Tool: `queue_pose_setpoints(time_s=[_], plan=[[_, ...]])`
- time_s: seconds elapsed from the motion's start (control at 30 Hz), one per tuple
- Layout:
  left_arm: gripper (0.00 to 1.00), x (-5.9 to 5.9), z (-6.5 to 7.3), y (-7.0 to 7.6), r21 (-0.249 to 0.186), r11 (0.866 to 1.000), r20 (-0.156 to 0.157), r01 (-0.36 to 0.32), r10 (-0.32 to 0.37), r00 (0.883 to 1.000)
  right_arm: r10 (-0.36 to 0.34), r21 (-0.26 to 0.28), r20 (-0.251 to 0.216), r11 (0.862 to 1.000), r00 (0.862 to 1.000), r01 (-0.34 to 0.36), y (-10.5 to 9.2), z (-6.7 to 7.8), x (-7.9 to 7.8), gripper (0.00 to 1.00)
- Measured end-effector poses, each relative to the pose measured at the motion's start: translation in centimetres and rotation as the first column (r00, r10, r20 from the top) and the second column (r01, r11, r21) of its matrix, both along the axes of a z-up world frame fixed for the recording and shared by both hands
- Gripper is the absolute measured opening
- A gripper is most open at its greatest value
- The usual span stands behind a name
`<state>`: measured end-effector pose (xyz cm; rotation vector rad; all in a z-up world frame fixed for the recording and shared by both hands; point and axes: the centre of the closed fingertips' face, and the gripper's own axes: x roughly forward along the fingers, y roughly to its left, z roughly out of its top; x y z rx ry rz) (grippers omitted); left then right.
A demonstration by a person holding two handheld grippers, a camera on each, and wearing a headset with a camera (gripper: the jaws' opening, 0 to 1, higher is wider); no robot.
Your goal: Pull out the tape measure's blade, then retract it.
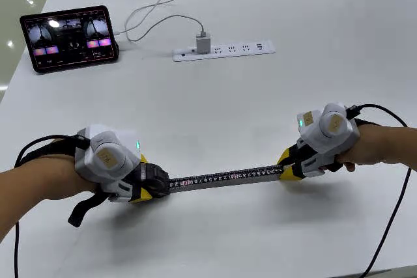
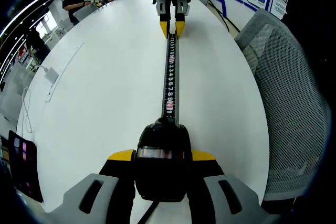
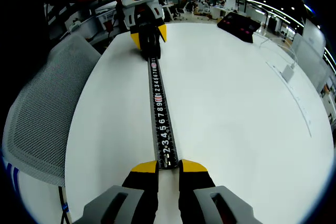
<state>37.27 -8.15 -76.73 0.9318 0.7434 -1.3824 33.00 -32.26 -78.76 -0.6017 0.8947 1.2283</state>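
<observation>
L hand-held gripper [image 1: 140, 183] clamps tape measure case [image 2: 163, 166]; R hand-held gripper [image 3: 168, 167] pinches blade [image 3: 160, 114] tip, blade taut btwn them. Pull straight, in line w/ case; retract slowly.

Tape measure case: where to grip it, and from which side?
Pinch the case across its two sides, coming from the rear, opposite the mouth where the blade exits. The left tool sits that way now: its jaws flank the case, and the blade runs straight ahead to the right tool, unobstructed.
</observation>
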Motion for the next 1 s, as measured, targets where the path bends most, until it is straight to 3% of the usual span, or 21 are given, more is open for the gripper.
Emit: queue_pose_setpoints(time_s=[0.23,0.4,0.83,1.0], plan=[[0.33,0.1,0.02,-0.03,0.0,1.0,-0.018,-0.013,0.013,1.0,0.013,-0.024,0.016,1.0,1.0,-0.012,0.1,0.07,-0.22,0.11],[0.33,0.04,-0.06,-0.07,0.024,1.0,-0.025,0.003,-0.002,1.0,0.016,-0.043,0.013,0.999,1.0,-0.015,0.11,0.04,-0.16,0.11],[0.34,-0.08,0.07,-0.04,0.033,0.999,-0.012,0.009,-0.008,1.0,0.016,-0.075,0.016,0.997,1.0,-0.015,-0.23,-0.28,0.12,0.12],[0.34,-0.13,-0.04,0.0,0.066,0.998,-0.016,0.024,-0.023,1.0,0.001,-0.086,0.0,0.996,1.0,-0.001,-0.23,-0.4,0.27,0.12]])
